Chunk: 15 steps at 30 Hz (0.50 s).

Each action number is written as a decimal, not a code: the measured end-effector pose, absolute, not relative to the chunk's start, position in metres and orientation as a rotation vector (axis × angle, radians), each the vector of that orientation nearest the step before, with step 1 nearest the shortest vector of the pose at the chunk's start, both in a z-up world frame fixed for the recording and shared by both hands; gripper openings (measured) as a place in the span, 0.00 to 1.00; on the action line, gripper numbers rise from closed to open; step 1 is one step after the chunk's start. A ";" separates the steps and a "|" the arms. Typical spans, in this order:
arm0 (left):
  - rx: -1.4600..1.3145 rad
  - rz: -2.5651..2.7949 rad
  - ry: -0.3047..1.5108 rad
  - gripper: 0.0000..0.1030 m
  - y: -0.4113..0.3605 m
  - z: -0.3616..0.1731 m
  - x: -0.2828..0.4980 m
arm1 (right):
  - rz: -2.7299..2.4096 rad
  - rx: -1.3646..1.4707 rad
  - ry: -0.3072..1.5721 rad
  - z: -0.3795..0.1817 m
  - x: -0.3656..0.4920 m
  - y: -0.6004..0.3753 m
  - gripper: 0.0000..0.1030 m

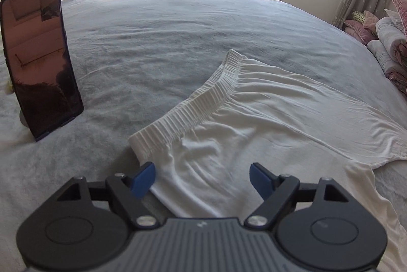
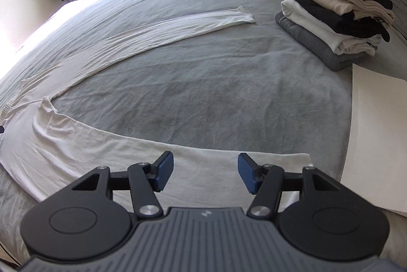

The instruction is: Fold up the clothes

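Clearly the white pants (image 1: 254, 114) are light and limp; both the left gripper (image 1: 202, 179) and right gripper (image 2: 205, 174) hover spread; pinch waistband (image 1: 188, 104) and cuff (image 2: 292, 162).

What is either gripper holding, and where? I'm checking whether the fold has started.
Nothing. The left gripper and right gripper both hover open over the white pants.

white trousers (image 1: 229, 124) cut off at frame edge, white sheet (image 2: 376, 134) likewise — phone (image 1: 40, 58) screen unreadable

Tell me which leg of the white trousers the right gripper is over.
The near leg, lying right under the open right gripper; the far leg stretches towards the stack of folded clothes.
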<state>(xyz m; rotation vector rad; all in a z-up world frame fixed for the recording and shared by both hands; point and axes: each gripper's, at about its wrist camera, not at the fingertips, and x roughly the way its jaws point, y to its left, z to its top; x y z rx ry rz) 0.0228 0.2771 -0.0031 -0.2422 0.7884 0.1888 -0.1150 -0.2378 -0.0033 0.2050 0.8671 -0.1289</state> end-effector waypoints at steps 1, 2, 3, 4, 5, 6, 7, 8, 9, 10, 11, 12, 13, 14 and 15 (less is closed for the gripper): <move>-0.241 0.197 0.795 0.79 0.279 -0.004 0.022 | -0.134 0.203 0.879 -0.006 -0.115 -0.235 0.58; -0.255 0.191 0.782 0.79 0.280 0.000 0.020 | -0.134 0.199 0.877 -0.004 -0.115 -0.232 0.58; -0.269 0.186 0.768 0.79 0.280 0.004 0.018 | -0.134 0.196 0.875 -0.002 -0.115 -0.230 0.58; -0.285 0.183 0.754 0.79 0.280 0.009 0.017 | -0.124 0.191 0.866 0.001 -0.113 -0.226 0.58; -0.302 0.182 0.745 0.79 0.280 0.013 0.016 | -0.115 0.183 0.862 0.004 -0.111 -0.222 0.58; -0.322 0.181 0.741 0.79 0.279 0.017 0.017 | -0.105 0.175 0.858 0.007 -0.108 -0.218 0.58; -0.339 0.177 0.739 0.78 0.278 0.020 0.017 | -0.092 0.158 0.859 0.009 -0.103 -0.212 0.58; -0.363 0.168 0.734 0.77 0.277 0.023 0.017 | -0.082 0.145 0.863 0.010 -0.099 -0.205 0.58; -0.389 0.162 0.731 0.76 0.275 0.025 0.018 | -0.073 0.131 0.867 0.011 -0.093 -0.197 0.58; -0.402 0.159 0.728 0.74 0.273 0.027 0.019 | -0.066 0.122 0.868 0.013 -0.089 -0.191 0.58; -0.413 0.156 0.725 0.70 0.271 0.029 0.020 | -0.049 0.111 0.865 0.016 -0.082 -0.180 0.58; -0.412 0.159 0.721 0.68 0.269 0.029 0.022 | -0.029 0.104 0.857 0.019 -0.077 -0.172 0.58; -0.409 0.162 0.717 0.59 0.266 0.030 0.024 | -0.009 0.098 0.849 0.022 -0.073 -0.165 0.58; -0.403 0.161 0.717 0.52 0.265 0.030 0.026 | 0.020 0.088 0.840 0.026 -0.066 -0.154 0.58; -0.398 0.161 0.718 0.50 0.263 0.030 0.028 | 0.045 0.077 0.835 0.030 -0.060 -0.146 0.58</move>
